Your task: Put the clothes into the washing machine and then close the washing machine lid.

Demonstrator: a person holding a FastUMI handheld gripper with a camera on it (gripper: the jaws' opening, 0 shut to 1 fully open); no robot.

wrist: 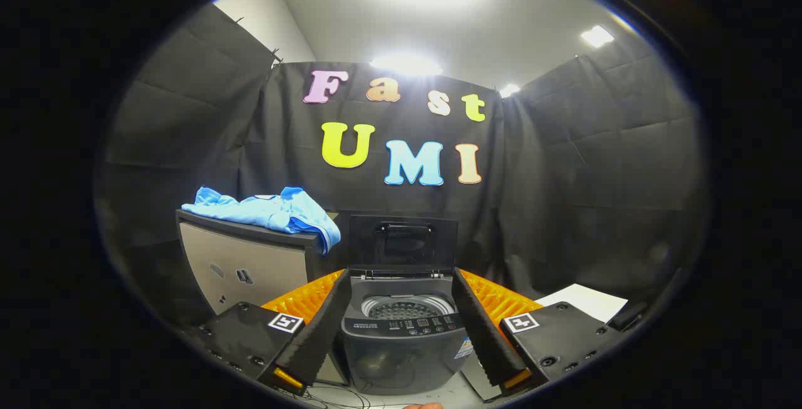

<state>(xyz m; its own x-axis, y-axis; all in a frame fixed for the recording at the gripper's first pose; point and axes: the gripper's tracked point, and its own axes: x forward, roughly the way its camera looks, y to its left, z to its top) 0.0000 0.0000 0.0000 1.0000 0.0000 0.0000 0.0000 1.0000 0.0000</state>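
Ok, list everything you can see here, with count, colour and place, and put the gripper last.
small grey top-loading washing machine: one, grey, between the fingers, just ahead.
hinged dark lid: one, black, raised upright behind the drum opening.
crumpled light blue garment: one, blue, on top of the cabinet.
beige cabinet with dark top: one, beige, left of the washer.
white sheet: one, white, lying right of the washer.
gripper: one, jaws open, empty, either side of the washer.
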